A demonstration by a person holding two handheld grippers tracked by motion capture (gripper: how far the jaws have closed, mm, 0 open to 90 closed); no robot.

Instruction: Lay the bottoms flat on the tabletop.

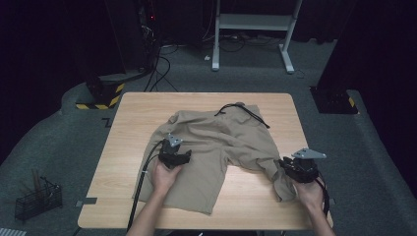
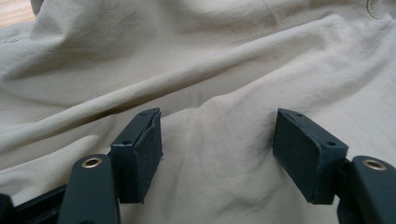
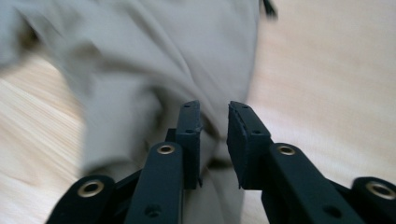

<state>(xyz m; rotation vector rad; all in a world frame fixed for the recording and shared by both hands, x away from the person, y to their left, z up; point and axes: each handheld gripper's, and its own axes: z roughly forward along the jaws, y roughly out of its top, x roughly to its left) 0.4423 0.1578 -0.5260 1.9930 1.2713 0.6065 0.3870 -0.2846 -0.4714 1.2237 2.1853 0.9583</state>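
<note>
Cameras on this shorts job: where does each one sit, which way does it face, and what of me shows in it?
High view: above the person's side, looking forward and down on the table; both forearms, left gripper and right gripper show.
Left gripper view: rides the left gripper, jaws wide over the khaki shorts.
Right gripper view: rides the right gripper, narrow gap at a shorts leg, blurred.
All three share the shorts.

Bare table [image 1: 128, 147] flanks the shorts [image 1: 216, 142] (drawstring [image 1: 241, 112] lies behind).
</note>
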